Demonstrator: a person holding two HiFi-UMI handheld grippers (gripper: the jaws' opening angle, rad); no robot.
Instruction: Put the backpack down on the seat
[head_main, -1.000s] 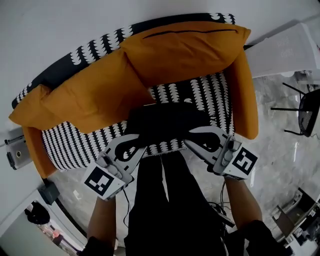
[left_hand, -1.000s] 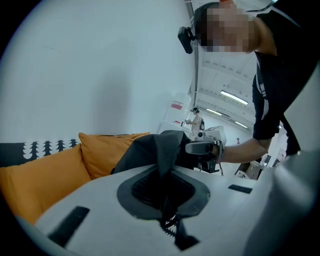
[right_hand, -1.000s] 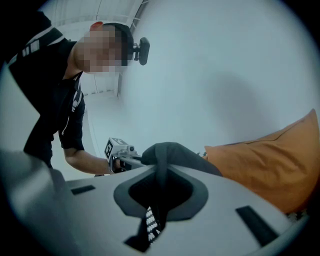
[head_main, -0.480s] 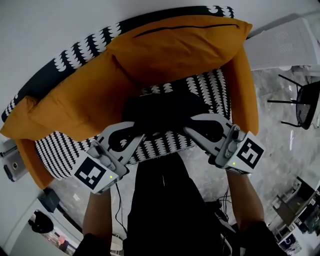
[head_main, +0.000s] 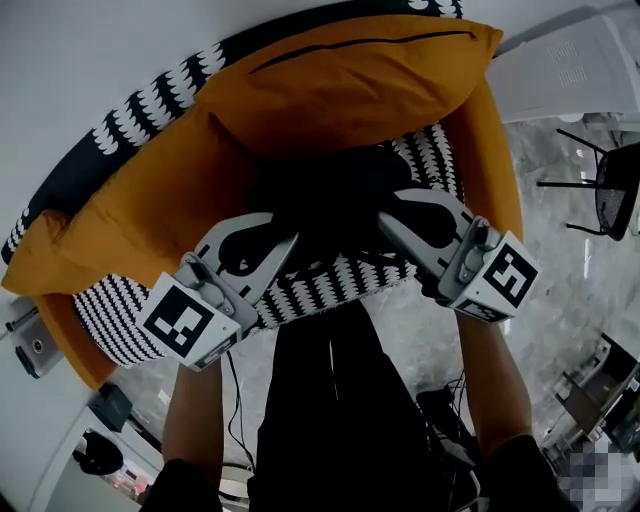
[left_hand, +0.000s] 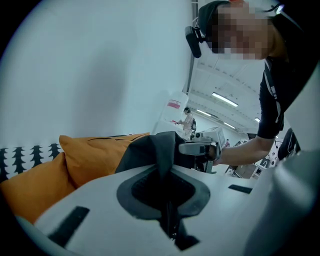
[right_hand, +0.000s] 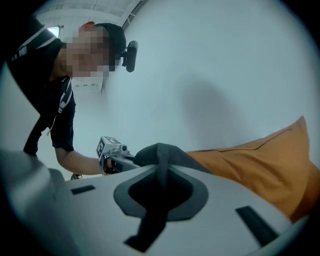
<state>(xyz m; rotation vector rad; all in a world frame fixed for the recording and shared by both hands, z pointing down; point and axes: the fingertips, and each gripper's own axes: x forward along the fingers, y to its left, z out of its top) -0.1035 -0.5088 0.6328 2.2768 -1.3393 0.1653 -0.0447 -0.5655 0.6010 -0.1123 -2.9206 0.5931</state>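
Note:
A black backpack (head_main: 330, 200) hangs between my two grippers, low over the black-and-white patterned seat (head_main: 330, 282) of an armchair; whether it touches the seat I cannot tell. My left gripper (head_main: 288, 242) is shut on a fold of the bag's dark fabric (left_hand: 150, 150) at its left side. At the bag's right side my right gripper (head_main: 386, 220) is shut on another fold (right_hand: 162, 152). Each gripper view shows the other gripper across the bag: the right gripper (left_hand: 200, 149) and the left gripper (right_hand: 112, 150). The bag's underside is hidden.
A big orange back cushion (head_main: 340, 90) stands just behind the bag, with orange side cushions (head_main: 140, 220) at both flanks. A white wall lies behind the chair. On the marble floor at the right are a black chair (head_main: 612, 195) and a white unit (head_main: 570, 70).
Both grippers have carried the backpack away from the person, further over the seat toward the orange back cushion, and somewhat lower. Both grips have held.

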